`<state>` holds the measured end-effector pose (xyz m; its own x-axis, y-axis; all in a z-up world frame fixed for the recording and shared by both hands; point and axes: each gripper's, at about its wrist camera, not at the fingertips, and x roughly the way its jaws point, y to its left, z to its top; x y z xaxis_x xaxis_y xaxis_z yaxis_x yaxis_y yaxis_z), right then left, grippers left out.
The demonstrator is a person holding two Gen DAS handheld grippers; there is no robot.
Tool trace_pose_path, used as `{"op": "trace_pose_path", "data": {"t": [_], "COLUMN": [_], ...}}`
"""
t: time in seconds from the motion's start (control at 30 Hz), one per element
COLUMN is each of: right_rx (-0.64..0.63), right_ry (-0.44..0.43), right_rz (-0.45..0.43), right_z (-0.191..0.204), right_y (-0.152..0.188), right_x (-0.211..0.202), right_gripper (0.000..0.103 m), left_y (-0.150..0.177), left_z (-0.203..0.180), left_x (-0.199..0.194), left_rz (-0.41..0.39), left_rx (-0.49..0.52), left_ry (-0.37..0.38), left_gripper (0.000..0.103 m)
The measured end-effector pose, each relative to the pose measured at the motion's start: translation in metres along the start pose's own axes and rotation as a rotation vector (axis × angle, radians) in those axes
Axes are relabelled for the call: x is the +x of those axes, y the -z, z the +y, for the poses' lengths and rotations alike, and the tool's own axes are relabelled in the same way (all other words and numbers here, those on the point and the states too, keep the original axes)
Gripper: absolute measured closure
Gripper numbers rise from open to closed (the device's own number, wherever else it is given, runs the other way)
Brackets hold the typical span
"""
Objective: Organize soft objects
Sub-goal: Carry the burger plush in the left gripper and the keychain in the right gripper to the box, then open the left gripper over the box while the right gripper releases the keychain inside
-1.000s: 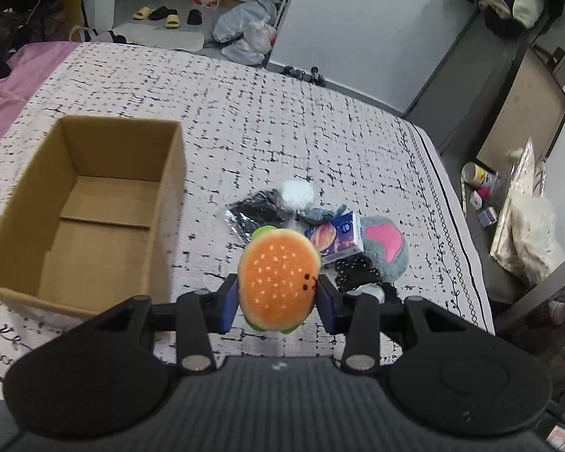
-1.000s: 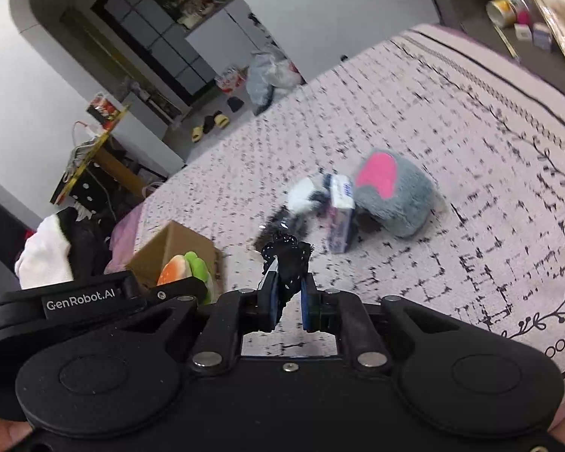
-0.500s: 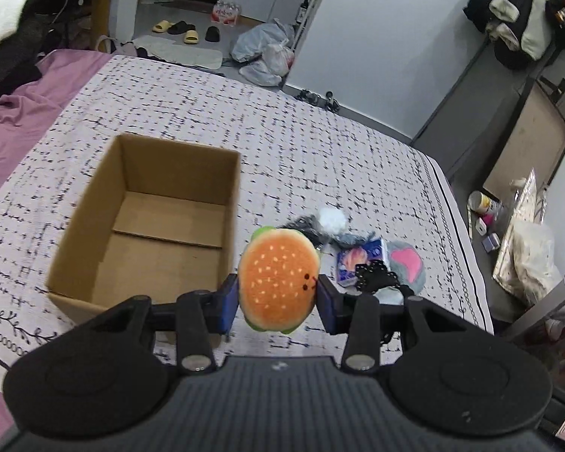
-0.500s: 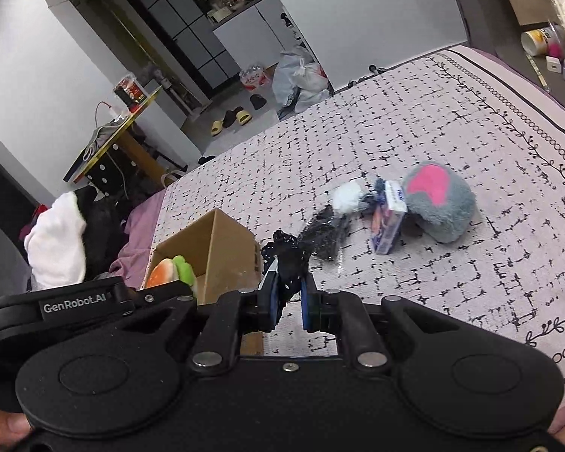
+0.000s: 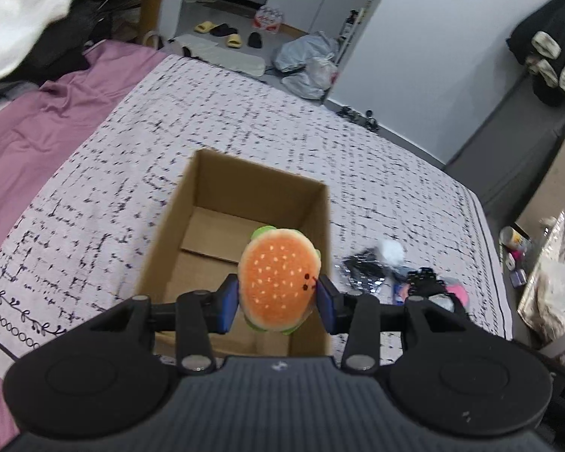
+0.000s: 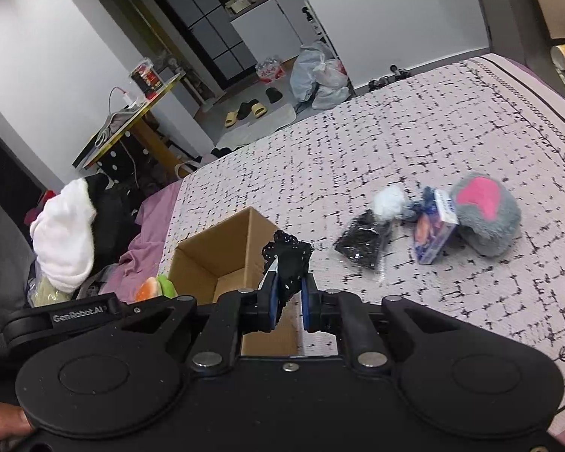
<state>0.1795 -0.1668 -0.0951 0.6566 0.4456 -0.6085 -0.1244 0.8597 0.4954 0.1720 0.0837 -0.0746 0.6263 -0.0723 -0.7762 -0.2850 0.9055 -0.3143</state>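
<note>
In the left wrist view, my left gripper (image 5: 278,303) pinches the burger plush (image 5: 278,280) between its two blue pads, and the toy hangs over the open cardboard box (image 5: 169,237). I see only the bare bottom flaps inside the box, where the toy and gripper do not hide it. The box stands on the bed (image 5: 245,128), which has a white cover with black marks. To the right of the box, on the cover, lie a black packet (image 5: 361,273) and a white pompom (image 5: 391,252), close together.

In the right wrist view, my right gripper (image 6: 288,295) is pressed on a black lace piece (image 6: 288,260), which sticks up from between the pads. The cardboard box (image 6: 211,256) is just behind it, and the part of its inside that I can see holds nothing. The burger plush (image 6: 156,288) shows at the left of the box, above the left gripper's black arm. Further right on the bed (image 6: 414,120) the black packet (image 6: 363,239), the white pompom (image 6: 390,201), a blue tissue pack (image 6: 435,226) and a grey plush with a pink heart (image 6: 486,213) lie in one group, well apart from the box.
</note>
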Motion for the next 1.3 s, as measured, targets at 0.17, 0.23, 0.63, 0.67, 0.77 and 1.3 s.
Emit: {"op": "trace_pose_path", "data": {"t": [0.17, 0.23, 0.63, 0.67, 0.77, 1.3], "right_rx": [-0.029, -0.037, -0.079, -0.084, -0.096, -0.157], "right_ry": [-0.001, 0.000, 0.011, 0.012, 0.011, -0.016], "right_rz": [0.019, 0.025, 0.066, 0.070, 0.079, 0.154], "right_z": [0.014, 0.018, 0.039, 0.040, 0.045, 0.067], "right_y": [-0.002, -0.004, -0.007, -0.007, -0.005, -0.006], "right_x": [0.009, 0.013, 0.029, 0.031, 0.032, 0.054], "right_gripper": [0.090, 0.090, 0.090, 0.090, 0.090, 0.090], "left_y": [-0.001, -0.001, -0.001, -0.001, 0.001, -0.008], "left_z": [0.019, 0.025, 0.043, 0.044, 0.046, 0.050], "left_x": [0.012, 0.018, 0.057, 0.062, 0.070, 0.042], "left_rz": [0.030, 0.042, 0.116, 0.135, 0.154, 0.087], "left_rx": [-0.037, -0.047, -0.081, -0.080, -0.091, -0.085], "left_ry": [-0.025, -0.030, -0.064, -0.071, -0.071, -0.049], "left_gripper": [0.061, 0.061, 0.060, 0.060, 0.060, 0.032]}}
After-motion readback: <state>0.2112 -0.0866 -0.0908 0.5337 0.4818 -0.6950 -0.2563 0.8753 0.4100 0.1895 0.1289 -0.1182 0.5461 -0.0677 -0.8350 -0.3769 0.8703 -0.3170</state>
